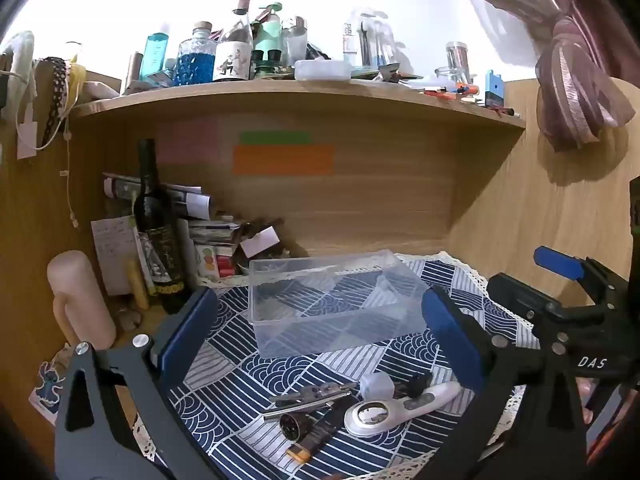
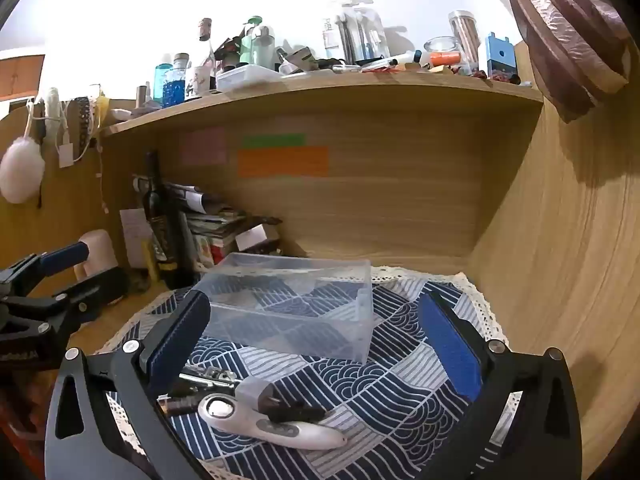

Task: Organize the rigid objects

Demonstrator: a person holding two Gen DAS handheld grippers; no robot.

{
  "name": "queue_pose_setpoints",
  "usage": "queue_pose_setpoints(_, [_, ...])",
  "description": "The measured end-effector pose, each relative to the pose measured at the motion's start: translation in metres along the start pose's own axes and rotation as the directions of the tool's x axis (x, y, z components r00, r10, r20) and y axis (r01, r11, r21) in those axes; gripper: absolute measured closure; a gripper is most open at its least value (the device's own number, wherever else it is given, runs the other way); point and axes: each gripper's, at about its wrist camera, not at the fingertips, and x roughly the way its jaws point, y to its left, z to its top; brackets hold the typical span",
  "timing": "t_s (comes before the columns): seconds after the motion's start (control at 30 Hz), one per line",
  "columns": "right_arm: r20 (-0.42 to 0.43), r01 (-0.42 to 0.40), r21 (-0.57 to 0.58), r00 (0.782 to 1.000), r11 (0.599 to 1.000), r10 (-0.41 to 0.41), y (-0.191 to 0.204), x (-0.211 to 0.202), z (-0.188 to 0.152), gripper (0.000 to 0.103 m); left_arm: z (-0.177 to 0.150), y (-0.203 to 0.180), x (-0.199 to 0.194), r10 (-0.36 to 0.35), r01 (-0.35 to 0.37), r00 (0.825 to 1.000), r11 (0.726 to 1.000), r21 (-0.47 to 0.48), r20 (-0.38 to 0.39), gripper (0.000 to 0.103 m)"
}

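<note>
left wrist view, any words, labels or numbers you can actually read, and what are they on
"DAS": white letters on the black body of the right gripper, the only readable text.
Dark wine bottle: its label is too blurred to read.
Clear bottle with a drawn label on the shelf: no legible words.
Handwritten note beside the wine bottle: too small to read.

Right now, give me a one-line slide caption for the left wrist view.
Open left gripper frames an empty clear plastic bin on the patterned cloth, small tools piled in front.
</note>
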Motion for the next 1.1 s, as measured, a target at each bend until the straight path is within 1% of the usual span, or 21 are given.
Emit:
queue_pose_setpoints(0.07, [-0.003,0.001,0.0,1.0,1.0,-0.001,-0.001,0.0,0.0,0.0,0.0,0.0,0.0,0.008,-0.008,1.0,1.0,0.001,0.002,0.0])
queue_pose_setpoints(0.1, [-0.014,0.006,-0.009,1.0,1.0,-0.006,0.0,0.001,0.001,0.0,0.0,-0.003,0.0,0.007,-0.007,1.0,0.999,0.034,0.001,0.0])
queue_pose_setpoints(0.13, [-0.002,0.003,-0.007,1.0,1.0,-0.003,0.0,0.0,0.0,0.0,0.0,-0.005,0.0,0.006,-0.006,1.0,0.999,0.032,0.0,0.0])
queue_pose_setpoints(0.23, [-0.003,0.002,-0.004,1.0,1.0,-0.002,0.0,0.001,0.0,0.0,-0.006,-0.012,0.005,0.015,-0.016,1.0,0.999,0.029,0.003,0.0])
queue_pose_setpoints(0.33, [-0.002,0.002,0.0,1.0,1.0,-0.002,0.0,-0.001,0.003,0.0,-0.008,-0.012,0.009,0.007,-0.007,1.0,1.0,0.013,-0.007,0.0])
queue_pose_setpoints(0.43, [-0.001,0.0,0.006,1.0,1.0,0.0,0.001,-0.001,0.0,0.0,-0.003,0.001,0.009,-0.02,0.02,1.0,1.0,-0.013,-0.013,0.0])
queue_pose_setpoints(0.77, [0.008,0.002,0.014,1.0,1.0,-0.002,-0.001,-0.002,0.001,0.0,0.002,0.002,0.011,-0.032,0.032,0.999,0.999,-0.007,-0.015,0.0])
queue_pose_setpoints(1.1, [0.008,-0.012,0.014,1.0,1.0,0.012,0.002,-0.001,0.003,0.0,0.002,0.001,0.011,-0.021,0.021,1.0,1.0,0.003,-0.004,0.0])
